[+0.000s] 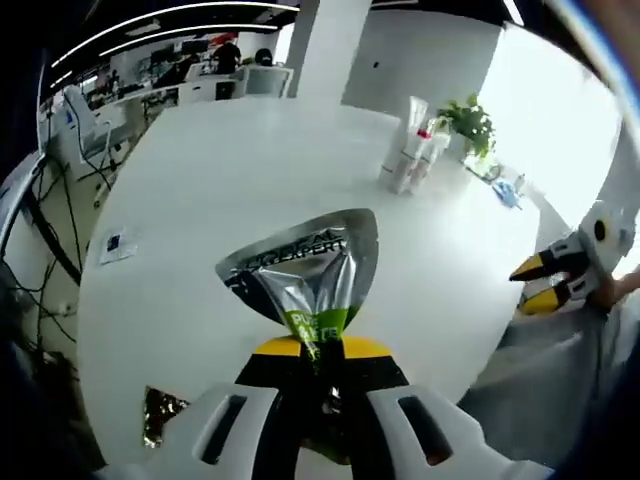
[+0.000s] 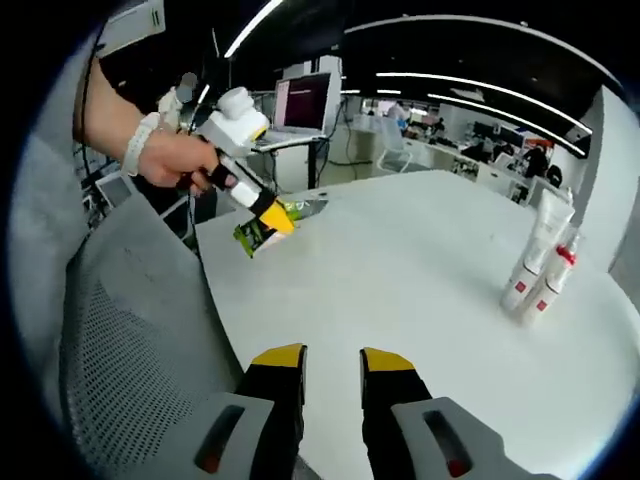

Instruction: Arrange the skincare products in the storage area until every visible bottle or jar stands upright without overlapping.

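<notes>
A silver-and-green sachet (image 1: 310,275) is pinched by its bottom edge in the left gripper (image 1: 318,352), lifted off the white table (image 1: 210,190), presumably for carrying toward the tubes and bottles (image 1: 412,145) grouped at two o'clock. The right gripper (image 2: 332,362) is kept empty, jaws narrowly parted, over the table edge.

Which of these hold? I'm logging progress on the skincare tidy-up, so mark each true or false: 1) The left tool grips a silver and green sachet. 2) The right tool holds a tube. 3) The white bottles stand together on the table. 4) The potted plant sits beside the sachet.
1) True: the left tool is shut on the sachet.
2) False: the right tool is open and holds nothing.
3) True: the white bottles stand clustered on the table.
4) False: the potted plant is far off, behind the bottles.
</notes>
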Available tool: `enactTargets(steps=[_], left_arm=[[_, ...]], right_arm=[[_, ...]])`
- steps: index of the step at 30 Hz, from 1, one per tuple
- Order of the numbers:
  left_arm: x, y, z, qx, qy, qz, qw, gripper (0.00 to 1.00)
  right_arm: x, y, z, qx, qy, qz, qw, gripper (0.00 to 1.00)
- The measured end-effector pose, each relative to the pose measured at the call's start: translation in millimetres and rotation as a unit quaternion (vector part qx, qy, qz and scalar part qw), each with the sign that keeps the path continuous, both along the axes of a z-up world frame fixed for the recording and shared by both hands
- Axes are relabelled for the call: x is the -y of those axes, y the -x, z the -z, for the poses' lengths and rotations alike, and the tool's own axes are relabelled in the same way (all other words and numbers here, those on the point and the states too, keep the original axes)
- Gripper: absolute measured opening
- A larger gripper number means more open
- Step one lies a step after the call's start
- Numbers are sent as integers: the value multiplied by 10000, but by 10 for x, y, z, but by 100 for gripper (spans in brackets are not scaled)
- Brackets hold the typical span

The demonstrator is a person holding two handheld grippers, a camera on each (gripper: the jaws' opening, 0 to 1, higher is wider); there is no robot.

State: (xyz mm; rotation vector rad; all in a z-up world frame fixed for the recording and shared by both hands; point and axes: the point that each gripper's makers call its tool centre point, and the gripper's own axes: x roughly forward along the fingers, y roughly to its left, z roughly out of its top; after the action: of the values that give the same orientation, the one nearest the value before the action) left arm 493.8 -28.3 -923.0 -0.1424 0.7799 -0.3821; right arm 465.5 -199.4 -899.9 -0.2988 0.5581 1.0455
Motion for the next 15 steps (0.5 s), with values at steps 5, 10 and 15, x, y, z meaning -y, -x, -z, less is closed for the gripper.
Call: enactTargets(steps=[5, 10, 15], left_arm=[[402, 190, -180, 212, 192, 264, 9992, 6], [629, 331, -280, 397, 323, 347, 9981, 6], [833, 489, -332, 500, 394, 502, 9967, 6]], right_arm=[[-147, 87, -52, -803, -528, -77, 9953, 29], [-358, 133, -284, -1960, -1652, 92, 9665, 36], [-561, 202, -381, -3151, -2559, 390, 9131, 44]])
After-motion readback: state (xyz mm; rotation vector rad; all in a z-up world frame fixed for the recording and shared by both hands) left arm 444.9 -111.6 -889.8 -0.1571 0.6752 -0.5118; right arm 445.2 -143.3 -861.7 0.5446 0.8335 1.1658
